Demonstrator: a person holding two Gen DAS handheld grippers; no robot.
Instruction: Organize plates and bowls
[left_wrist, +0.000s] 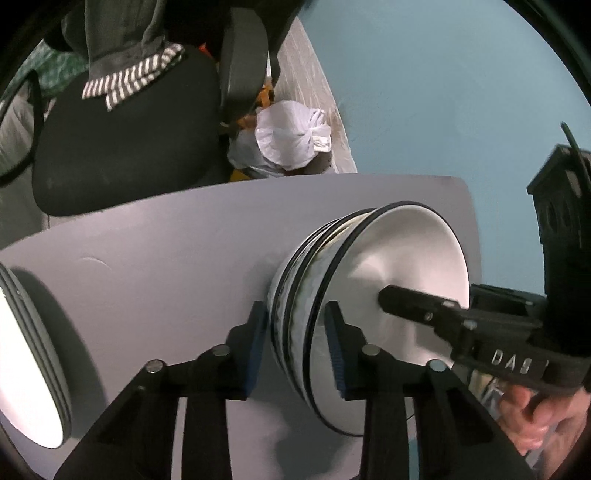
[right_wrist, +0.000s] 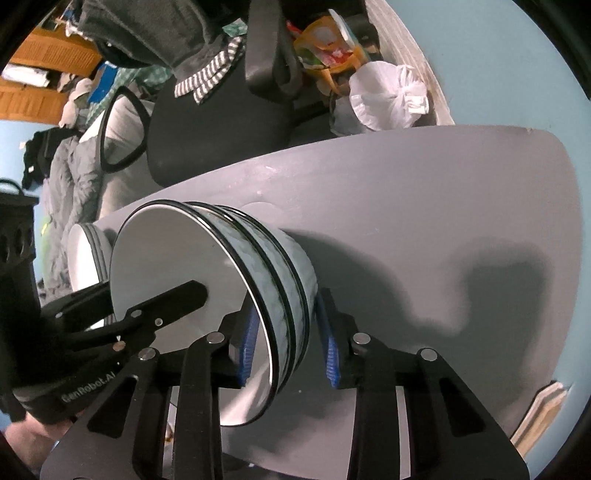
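Two groups of crockery are found on the grey table — largest item first. The table is seen to bear a stack of bowls near its far corner and, well apart toward the other end, a stack of plates; no loose dish is shown elsewhere on it, though part of the surface lies out of view. The sorting is therefore judged largely done, bowls nested with bowls and plates with plates, with only the final seating or release of the bowl stack apparently left.

Stack of bowls: three patterned, dark-rimmed bowls are counted, nested, white inside.

Left gripper: fingers are set partly apart, straddling the rims of the stack — the blue pads are close beside the bowls, yet firm contact cannot be told.

Right gripper: likewise spread about the rims from the opposite side, one finger reaching inside the top bowl; whether it clamps cannot be told.
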